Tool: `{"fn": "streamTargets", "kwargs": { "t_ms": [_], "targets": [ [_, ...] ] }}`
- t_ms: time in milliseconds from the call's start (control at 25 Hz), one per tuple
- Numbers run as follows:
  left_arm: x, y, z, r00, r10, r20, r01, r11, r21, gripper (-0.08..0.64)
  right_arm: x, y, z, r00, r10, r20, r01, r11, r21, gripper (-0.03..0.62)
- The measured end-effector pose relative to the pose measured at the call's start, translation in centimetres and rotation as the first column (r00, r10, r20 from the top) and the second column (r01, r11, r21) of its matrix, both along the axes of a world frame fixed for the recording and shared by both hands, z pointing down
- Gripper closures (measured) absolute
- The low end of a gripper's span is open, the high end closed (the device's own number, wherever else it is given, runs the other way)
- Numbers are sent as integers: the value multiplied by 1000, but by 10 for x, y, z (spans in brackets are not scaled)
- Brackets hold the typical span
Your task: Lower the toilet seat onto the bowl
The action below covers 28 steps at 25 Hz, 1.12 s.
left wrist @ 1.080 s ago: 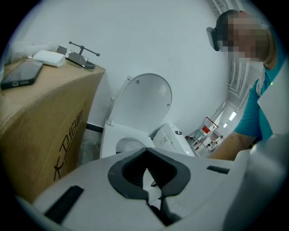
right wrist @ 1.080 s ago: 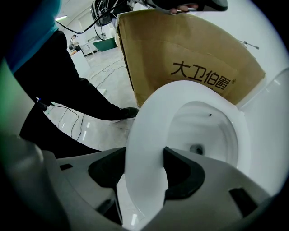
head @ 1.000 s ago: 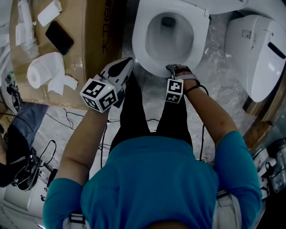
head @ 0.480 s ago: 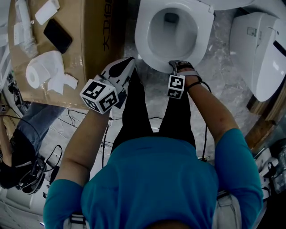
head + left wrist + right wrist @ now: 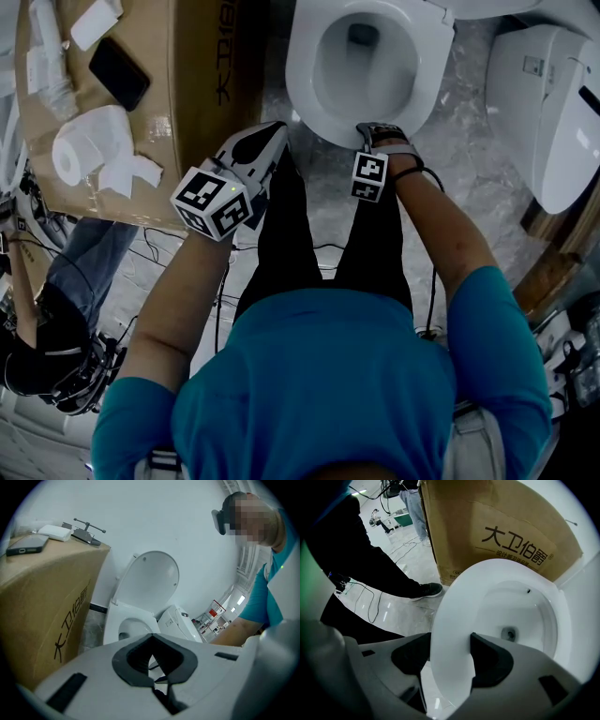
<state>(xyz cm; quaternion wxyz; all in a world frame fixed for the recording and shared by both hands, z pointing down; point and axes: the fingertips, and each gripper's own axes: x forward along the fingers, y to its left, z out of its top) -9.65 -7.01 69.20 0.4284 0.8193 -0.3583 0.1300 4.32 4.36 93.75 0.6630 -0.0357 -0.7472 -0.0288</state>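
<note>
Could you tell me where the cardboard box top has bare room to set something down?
The strip of the cardboard box nearest the toilet bowl, right of the phone, is bare. Its left side is crowded: toilet paper roll, torn tissue, white items.

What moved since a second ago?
Hardly anything. The bystander at left shifted along the floor. The right gripper is still shut on the front edge of the seat, which looks no lower. The left gripper stays shut beside the box.
</note>
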Motion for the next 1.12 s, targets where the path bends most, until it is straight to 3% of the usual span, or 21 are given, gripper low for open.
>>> {"fn": "streamTargets", "kwargs": {
  "t_ms": [640, 760, 960, 1120],
  "targets": [
    [7, 3, -5, 1000, 16, -8, -16, 1000, 0, 558, -1, 0, 4, 999, 24, -29, -25, 999, -28, 331],
    [5, 2, -14, 1000, 22, -7, -22, 1000, 8, 558, -3, -4, -6, 995, 96, -7, -96, 994, -54, 330],
    [3, -4, -38, 1000, 29, -4, -29, 999, 33, 558, -6, -9, -42, 991, 124, 55, -121, 991, -56, 330],
    [6, -10, -67, 999, 39, -5, -39, 997, 62, 558, -9, -15, -79, 972, 197, 129, -189, 979, -76, 330]
  ]
}}
